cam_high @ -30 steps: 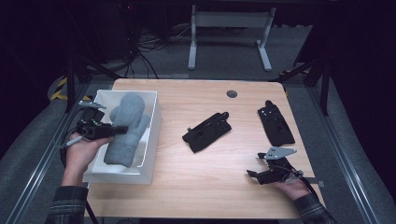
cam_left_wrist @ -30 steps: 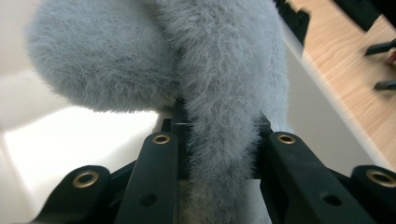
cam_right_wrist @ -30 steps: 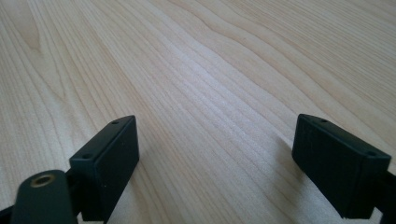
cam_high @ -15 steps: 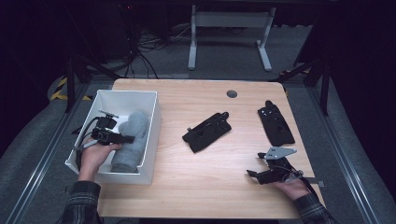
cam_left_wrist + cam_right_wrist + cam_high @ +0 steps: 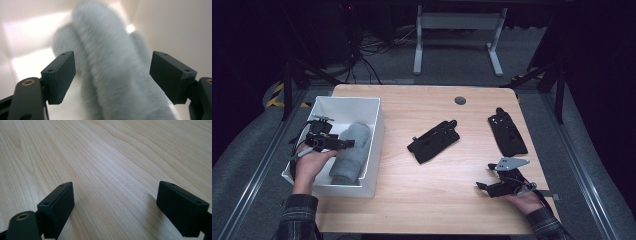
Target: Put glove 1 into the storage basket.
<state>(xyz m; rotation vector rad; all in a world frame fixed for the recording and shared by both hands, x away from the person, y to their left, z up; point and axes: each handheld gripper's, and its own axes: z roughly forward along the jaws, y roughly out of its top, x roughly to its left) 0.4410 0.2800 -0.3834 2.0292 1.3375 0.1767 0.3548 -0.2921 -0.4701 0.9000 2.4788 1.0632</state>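
A grey fuzzy roll (image 5: 352,152) lies lengthwise inside a white bin (image 5: 374,145) at the table's left. My left gripper (image 5: 343,144) hovers in the bin right beside the roll, jaws open. In the left gripper view the grey fuzzy roll (image 5: 112,67) runs between the spread jaws, blurred, and nothing grips it. My right gripper (image 5: 484,186) rests low over the bare wood near the table's front right, open, with only tabletop (image 5: 112,170) between its jaws.
A black pouch-like item (image 5: 433,141) lies at the table's middle. Another black item (image 5: 507,132) lies at the right, just beyond the right gripper. A round grommet (image 5: 460,100) sits near the far edge. Bare wood spans the front middle.
The left gripper held the grey roll above the bin, lowered it in, and now stands open with the roll lying in the bin. The right gripper has not moved.
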